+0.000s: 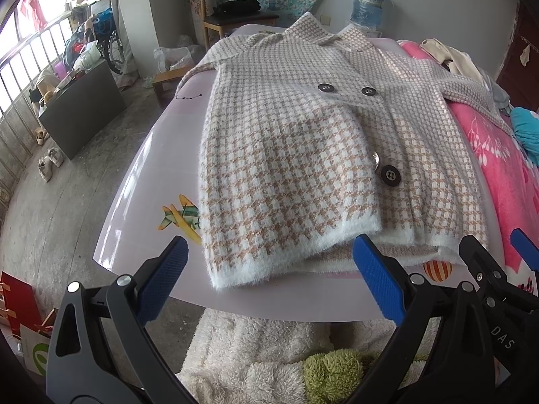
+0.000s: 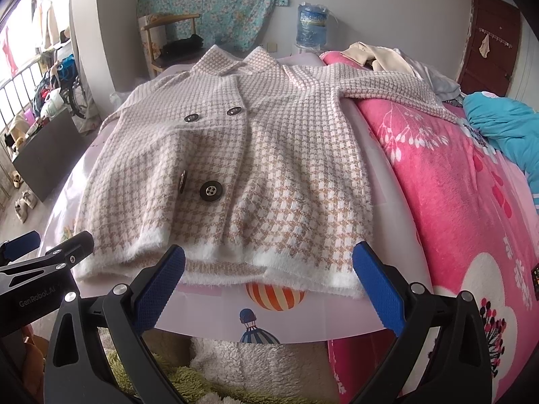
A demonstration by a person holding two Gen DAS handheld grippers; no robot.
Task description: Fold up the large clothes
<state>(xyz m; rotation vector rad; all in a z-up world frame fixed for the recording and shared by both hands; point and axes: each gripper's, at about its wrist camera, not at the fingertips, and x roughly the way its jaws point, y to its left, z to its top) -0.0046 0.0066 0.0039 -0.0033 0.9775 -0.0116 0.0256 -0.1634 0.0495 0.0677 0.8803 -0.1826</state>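
Hovering at the near edge of the table (image 1: 141, 181), both tools are sitting spread and empty, nothing between the blue pads. Left tool (image 1: 269, 279) is waiting short of the hem at 6 o'clock in its own view; right tool (image 2: 269, 279) is doing the same in its view, just beside the left one.

The houndstooth coat (image 1: 289, 155) is lying front-up on the table, collar at 12 o'clock, fuzzy white hem at 6 o'clock. Left sleeve appears to be hanging off the far left edge, though that part is hard to read; right sleeve (image 2: 387, 91) is trailing toward 2 o'clock onto the pink blanket (image 2: 438, 185). Front panels are overlapping loosely, a black button (image 2: 211, 190) showing mid-body.

Judgement: folding is looking barely begun, with the garment spread but no fold visible. Next move is probably calling for bringing the sleeves across the body, or pinching both hem corners and carrying them to the collar. Thick fluffy knit is wanting a deep bite from each tool.

Containers: a blue water jug (image 2: 311, 25) is standing at 12 o'clock behind the table, contents not readable; at far left, a bag (image 1: 33, 350) on the floor, contents unclear.
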